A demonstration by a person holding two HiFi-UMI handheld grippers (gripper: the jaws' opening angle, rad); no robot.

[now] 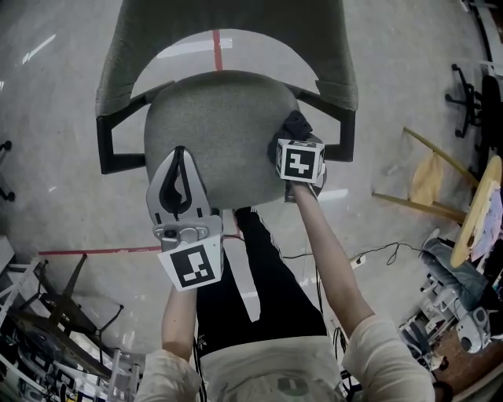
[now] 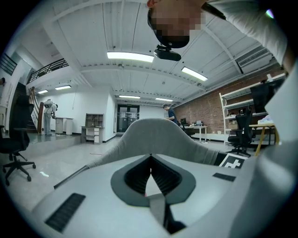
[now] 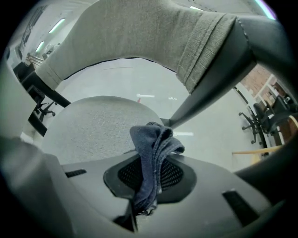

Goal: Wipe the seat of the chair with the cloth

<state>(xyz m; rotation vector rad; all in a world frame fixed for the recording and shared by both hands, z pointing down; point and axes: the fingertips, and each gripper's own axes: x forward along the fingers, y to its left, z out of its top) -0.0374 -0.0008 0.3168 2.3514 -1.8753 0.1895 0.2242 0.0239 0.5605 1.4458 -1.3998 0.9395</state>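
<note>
The chair's grey fabric seat fills the middle of the head view, under its curved grey backrest. A dark blue cloth is bunched at the seat's right edge. My right gripper is shut on the cloth, which hangs crumpled from the jaws above the seat. Over the seat's front left part, my left gripper points toward the backrest. Its fingers meet at the tips, and it holds nothing.
Black armrests flank the seat. The person's black trouser legs stand just in front of it. A wooden stool is at the right, another office chair at far right, and cluttered equipment at lower left. Red tape marks the floor.
</note>
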